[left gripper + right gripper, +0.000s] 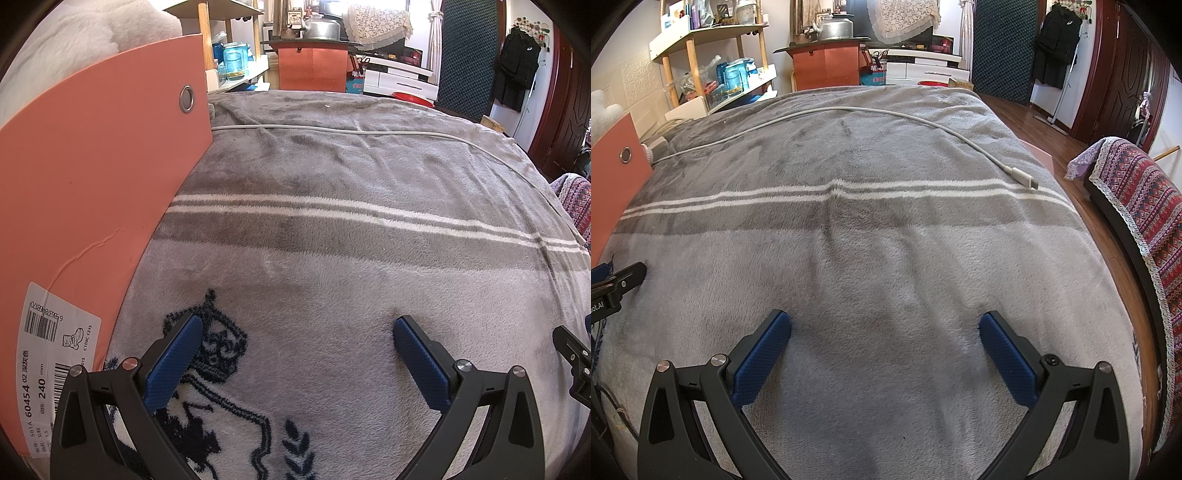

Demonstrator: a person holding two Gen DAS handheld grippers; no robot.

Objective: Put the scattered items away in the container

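An orange shoebox [92, 206] with a metal eyelet and a barcode label stands at the left of the bed; its corner [617, 166] shows at the left edge of the right wrist view. A white charging cable [849, 110] lies across the far part of the grey blanket, its plug [1023, 177] near the right edge; the same cable [369, 133] runs across the left wrist view. My left gripper [297, 332] is open just above the blanket beside the box, with nothing in it. My right gripper [884, 325] is open over bare blanket, well short of the cable.
The grey blanket [886, 240] has white stripes and a dark blue crest print [218, 354]. A shelf with jars [731, 77], an orange cabinet [827, 66] and a patterned cloth-covered bench [1145, 206] stand around the bed. White plush fabric [92, 29] rises above the box.
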